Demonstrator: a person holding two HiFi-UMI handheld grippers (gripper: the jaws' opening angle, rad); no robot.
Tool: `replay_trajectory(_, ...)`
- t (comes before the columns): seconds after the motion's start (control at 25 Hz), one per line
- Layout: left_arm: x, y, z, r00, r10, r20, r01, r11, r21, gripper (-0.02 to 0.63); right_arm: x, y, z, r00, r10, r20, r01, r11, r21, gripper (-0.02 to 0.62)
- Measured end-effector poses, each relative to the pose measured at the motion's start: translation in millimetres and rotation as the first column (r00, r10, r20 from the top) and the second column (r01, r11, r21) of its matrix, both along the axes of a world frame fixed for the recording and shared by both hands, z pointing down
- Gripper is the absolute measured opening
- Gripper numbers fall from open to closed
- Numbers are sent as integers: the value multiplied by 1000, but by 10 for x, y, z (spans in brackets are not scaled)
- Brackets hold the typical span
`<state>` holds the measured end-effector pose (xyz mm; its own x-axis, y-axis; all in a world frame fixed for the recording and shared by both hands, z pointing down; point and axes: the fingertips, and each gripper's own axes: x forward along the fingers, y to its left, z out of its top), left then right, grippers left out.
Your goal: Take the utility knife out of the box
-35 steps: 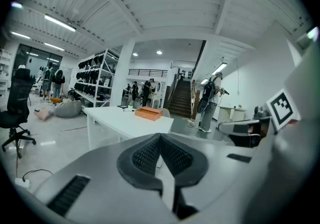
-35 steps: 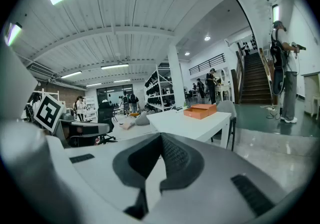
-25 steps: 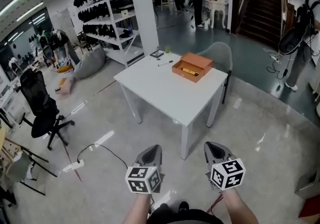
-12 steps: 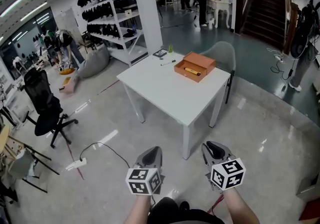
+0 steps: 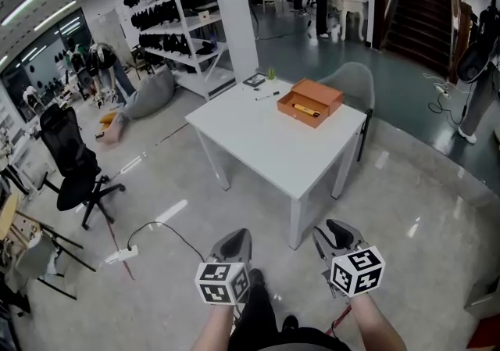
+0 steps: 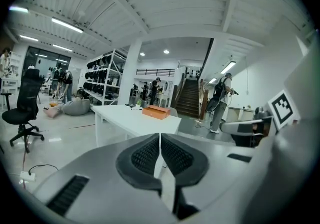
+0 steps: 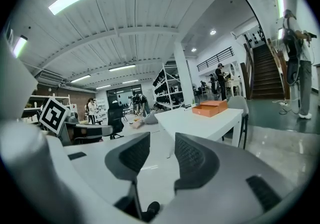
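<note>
The knife (image 5: pixel 305 110) lies in the open box (image 5: pixel 326 96) by the bench's (image 5: pixel 266 138) far right corner. It is likely light, stiff and slick, best pinched mid-handle (clear of the blade end). Well apart from it, left gripper (image 5: pixel 236 237) fingers are pressed together; right gripper (image 5: pixel 334 231) fingers have just been opening, nothing between

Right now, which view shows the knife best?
The head view: it looks down into the open box, where the yellow knife lies. Both gripper views see the box from low and far, side on; the knife is hidden there.
</note>
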<state>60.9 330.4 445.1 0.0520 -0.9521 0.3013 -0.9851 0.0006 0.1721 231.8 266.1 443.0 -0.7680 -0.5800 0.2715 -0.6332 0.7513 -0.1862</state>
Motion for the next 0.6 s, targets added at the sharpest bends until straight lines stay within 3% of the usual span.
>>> replay_trajectory(0.24, -298, -274, 113, 1000, -5, -12, 5, 1000, -10, 15, -292, -275, 65, 1000, -6, -13, 6, 1000, -13, 174)
replay_trajectory(0.6, -1063, -1068, 228, 1000, -8, -24, 8, 1000, -14, 15, -949, -1034, 125, 999, 12, -49, -13, 1000, -20, 207)
